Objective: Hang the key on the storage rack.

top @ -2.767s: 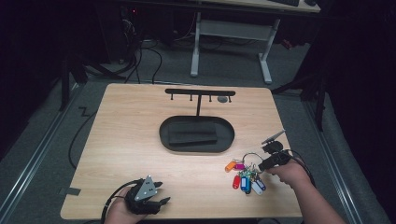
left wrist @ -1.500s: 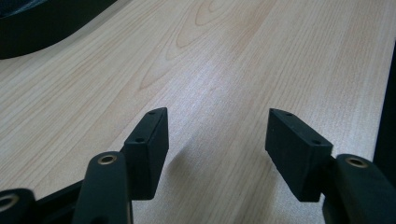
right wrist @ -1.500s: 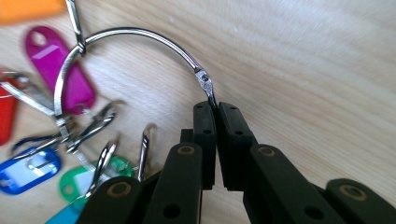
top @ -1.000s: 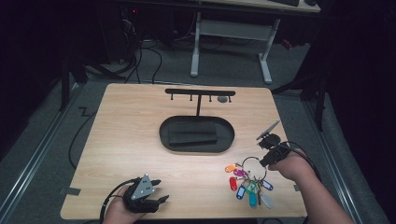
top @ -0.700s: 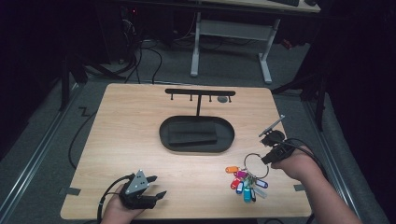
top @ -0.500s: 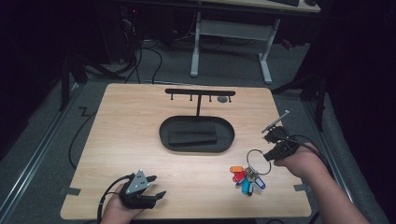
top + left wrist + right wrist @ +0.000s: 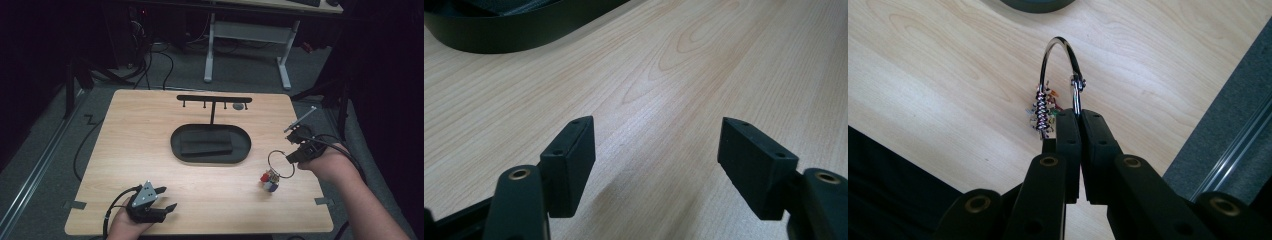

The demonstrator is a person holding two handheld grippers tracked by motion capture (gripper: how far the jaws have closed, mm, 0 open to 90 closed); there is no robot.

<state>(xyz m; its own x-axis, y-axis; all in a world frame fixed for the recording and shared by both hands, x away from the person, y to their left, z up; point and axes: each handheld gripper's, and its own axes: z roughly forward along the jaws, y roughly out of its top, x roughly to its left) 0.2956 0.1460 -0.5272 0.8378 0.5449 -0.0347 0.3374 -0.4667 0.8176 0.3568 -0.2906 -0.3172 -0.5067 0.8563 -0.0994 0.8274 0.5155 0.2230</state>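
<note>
The right gripper [image 7: 295,153] is held above the right side of the table [image 7: 130,145], its jaws clamped on a large metal ring [image 7: 1062,70]. In the right gripper view the two black jaws meet on the ring's lower part, and the ring arches up beyond them. A stack of small split rings with coloured tags [image 7: 1040,114] is threaded on the ring just left of the jaws. In the high view the ring [image 7: 280,162] hangs to the left of the gripper, and the bunch of tags [image 7: 270,179], red, white and blue, dangles below it, close above or touching the wood; which cannot be told.

The left gripper [image 7: 160,199] sits at the near left edge of the table, held in the person's left hand [image 7: 125,227], a grey three-cornered plate on top. Its jaws stand wide apart with bare wood between them and nothing held.

In the middle of the table lies a black oval tray [image 7: 211,143] with a dark flat block inside. Behind the tray stands a black rack [image 7: 214,99], a crossbar on a post with short hooks underneath.
</note>
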